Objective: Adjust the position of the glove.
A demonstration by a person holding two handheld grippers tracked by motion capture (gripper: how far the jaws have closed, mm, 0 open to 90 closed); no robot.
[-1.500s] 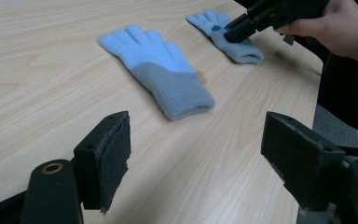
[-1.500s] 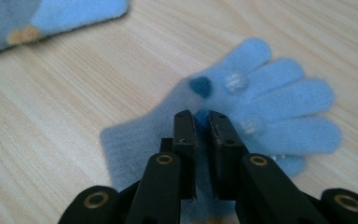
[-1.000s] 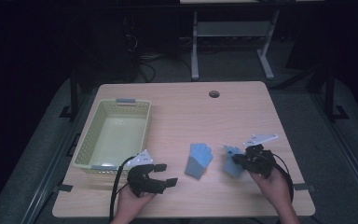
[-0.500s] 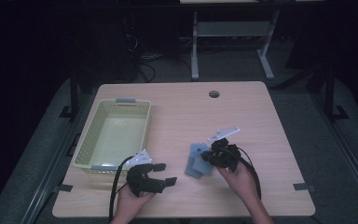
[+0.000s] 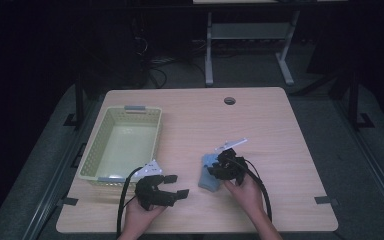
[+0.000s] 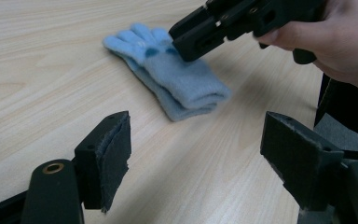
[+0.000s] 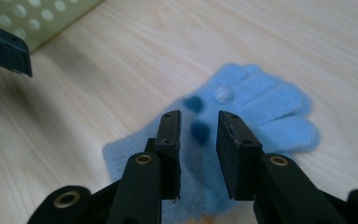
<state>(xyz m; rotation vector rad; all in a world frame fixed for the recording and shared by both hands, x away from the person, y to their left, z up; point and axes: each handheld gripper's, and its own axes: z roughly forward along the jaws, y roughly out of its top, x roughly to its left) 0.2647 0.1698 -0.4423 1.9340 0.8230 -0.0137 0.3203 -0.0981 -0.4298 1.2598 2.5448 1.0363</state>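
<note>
Since the earlier frames the right gripper point(image 5: 219, 166) has travelled leftward across the table point(image 5: 280, 125) from near the right edge to a spot over the blue gloves point(image 5: 206, 177); left gripper point(image 5: 169, 186) unmoved. Left to right: pale yellow-green perforated basket point(image 5: 96, 150) at the table's left side, long axis running away from the person, grey tab on its far rim, nothing visible inside. Just beside the basket's near right corner, the left gripper rests in the person's left hand point(image 5: 142, 214), jaws spread wide with nothing between them; seen from its own camera, bare tabletop lies between the pads. Next, the gloves, lying flat on the wood at centre-front, apparently a stacked pair, fingers pointing toward the far side, dark blue spots on the upper one point(image 7: 242, 116). Right gripper poised over the gloves, jaws just opened to a narrow gap, pads clear of the fabric, nothing clamped. Small round hole point(image 5: 229, 100) in the tabletop toward the far edge.
</note>
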